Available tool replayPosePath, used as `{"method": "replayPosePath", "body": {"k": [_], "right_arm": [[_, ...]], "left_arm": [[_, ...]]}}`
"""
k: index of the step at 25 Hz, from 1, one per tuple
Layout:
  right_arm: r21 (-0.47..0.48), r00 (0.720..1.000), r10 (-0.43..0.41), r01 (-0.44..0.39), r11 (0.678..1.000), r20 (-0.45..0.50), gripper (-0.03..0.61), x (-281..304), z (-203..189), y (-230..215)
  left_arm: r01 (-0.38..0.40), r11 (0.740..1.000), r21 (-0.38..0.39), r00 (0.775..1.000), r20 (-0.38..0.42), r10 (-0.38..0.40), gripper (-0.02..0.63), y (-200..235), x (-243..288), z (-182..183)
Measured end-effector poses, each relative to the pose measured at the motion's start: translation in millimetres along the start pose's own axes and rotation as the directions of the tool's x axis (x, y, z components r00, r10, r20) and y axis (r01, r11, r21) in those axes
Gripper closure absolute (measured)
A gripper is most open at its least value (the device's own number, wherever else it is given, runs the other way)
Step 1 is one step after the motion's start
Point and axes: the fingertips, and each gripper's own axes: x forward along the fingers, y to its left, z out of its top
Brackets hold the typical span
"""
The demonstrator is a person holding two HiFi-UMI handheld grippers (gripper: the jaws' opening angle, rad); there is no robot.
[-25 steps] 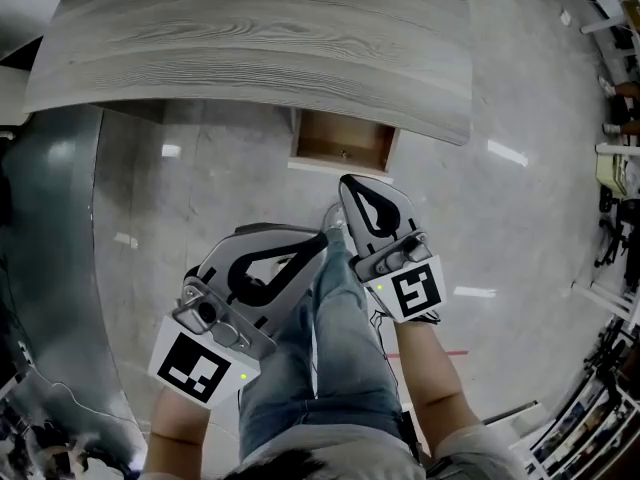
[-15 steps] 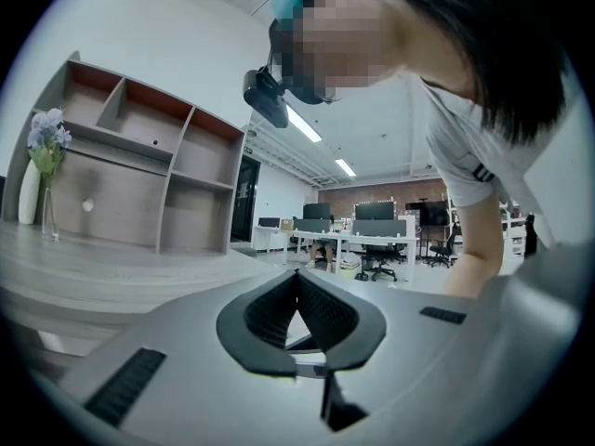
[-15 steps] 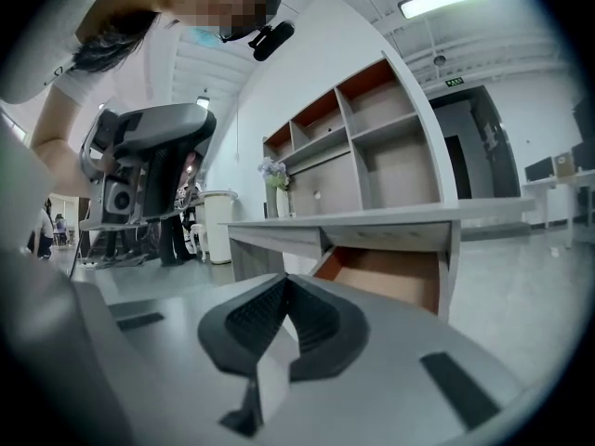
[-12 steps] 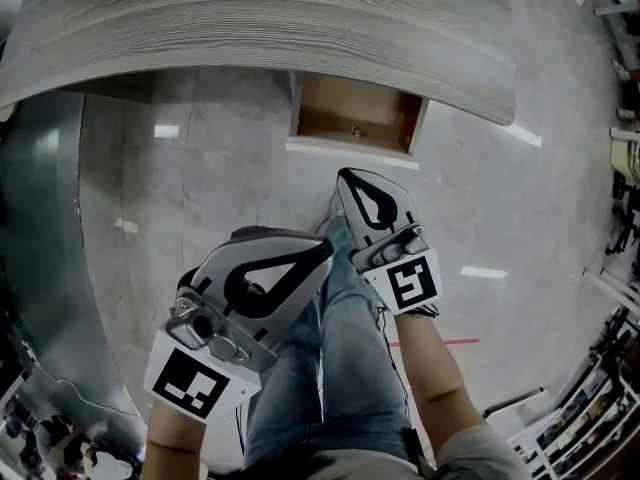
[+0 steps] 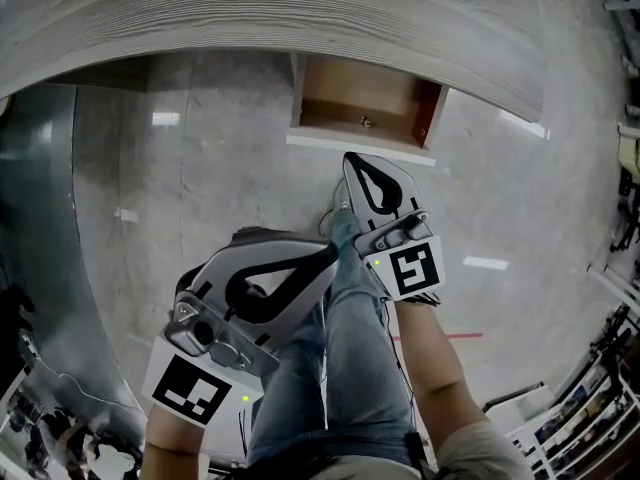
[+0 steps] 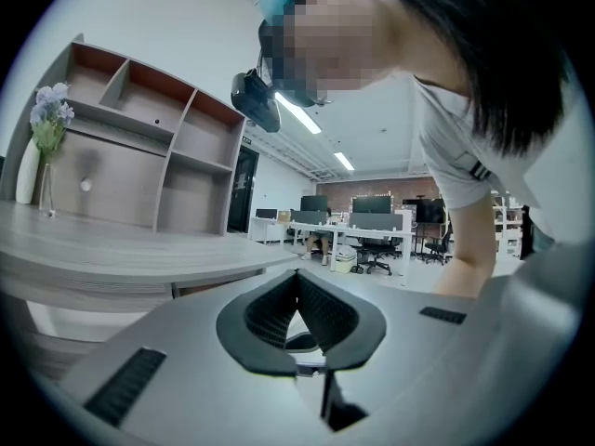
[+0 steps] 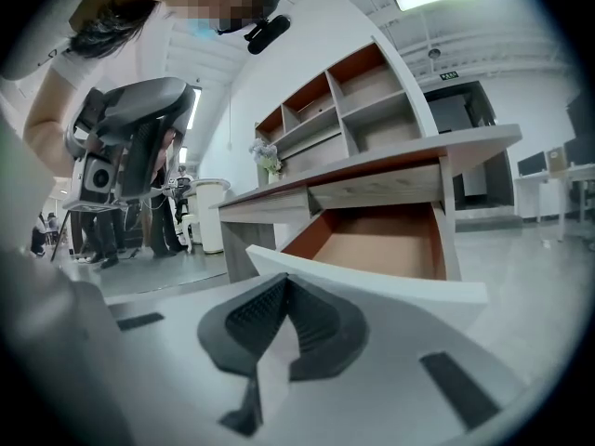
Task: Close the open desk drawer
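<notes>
Drawer (image 5: 360, 98) nearer, beyond right tongs (image 5: 352, 160)

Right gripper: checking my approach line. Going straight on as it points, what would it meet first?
The white front panel of the open drawer, just ahead of the right gripper; probably close, though depth is unclear.
</notes>
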Motion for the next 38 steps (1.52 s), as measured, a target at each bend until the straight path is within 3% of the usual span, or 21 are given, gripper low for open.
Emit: {"method": "replayPosePath", "body": {"k": [10, 15, 38], "right_arm": [[-0.019, 0.998, -0.053, 0.054, 0.998, 0.044, 0.571, 9.7, 16.7, -15.4], [-0.024, 0.997, -0.036, 0.037, 0.999, 0.066, 0.571, 18.7, 34.1, -14.1], [0.019, 0.996, -0.070, 0.069, 0.997, 0.059, 0.572, 50.6, 49.6, -48.7]], "left_arm": [[-0.004, 1.000, 0.001, 1.000, 0.009, 0.004, 0.603, 13.8, -0.3, 0.7], [0.004, 1.000, 0.002, 1.000, 0.010, -0.004, 0.603, 18.5, 2.6, 4.2], [-0.028, 1.000, -0.009, 0.999, 0.025, 0.028, 0.603, 48.1, 12.7, 14.1]]}}
